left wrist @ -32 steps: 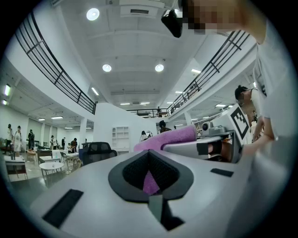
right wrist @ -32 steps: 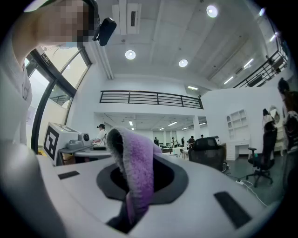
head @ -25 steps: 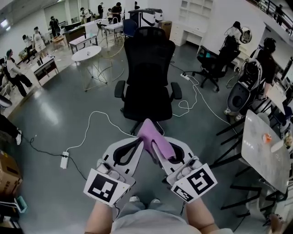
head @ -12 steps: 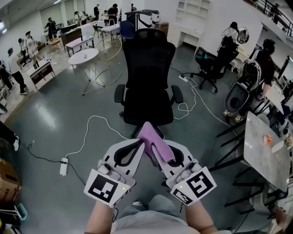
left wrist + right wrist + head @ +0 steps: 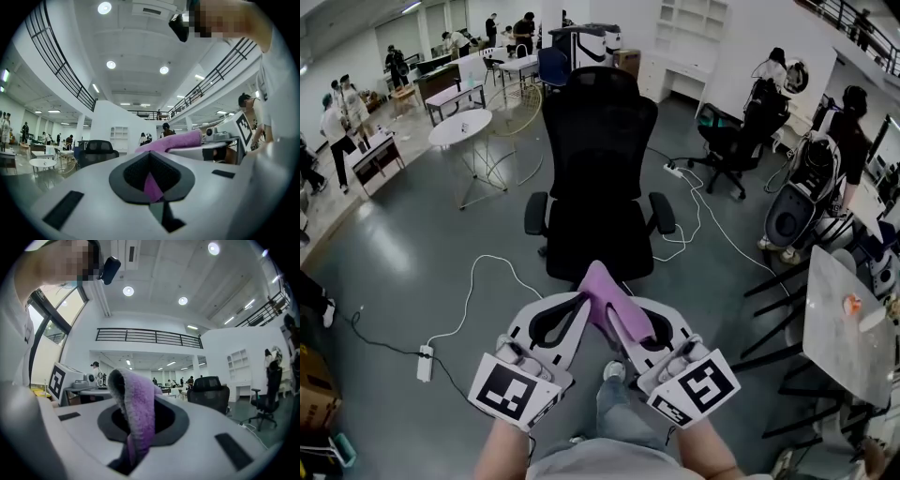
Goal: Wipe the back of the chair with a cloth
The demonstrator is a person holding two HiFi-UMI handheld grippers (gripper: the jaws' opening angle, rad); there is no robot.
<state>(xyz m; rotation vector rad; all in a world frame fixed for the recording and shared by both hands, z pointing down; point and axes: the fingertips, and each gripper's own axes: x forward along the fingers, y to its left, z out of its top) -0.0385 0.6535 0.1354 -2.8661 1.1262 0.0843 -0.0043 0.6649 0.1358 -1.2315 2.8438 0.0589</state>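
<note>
At 12 o'clock stands the chair (image 5: 598,178), backrest upright, well apart from both grippers. Right gripper (image 5: 619,314) clamps the purple cloth (image 5: 602,286); left gripper (image 5: 581,305) pinches its tip, equally near.

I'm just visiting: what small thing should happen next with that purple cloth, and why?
Probably carry both claws forward and up toward the chair's backrest. The purple cloth is clamped in the right claw, and a sliver of it sits in the left claw too. Bare floor lies between the claws and the chair, so the cloth touches nothing to wipe yet.
</note>
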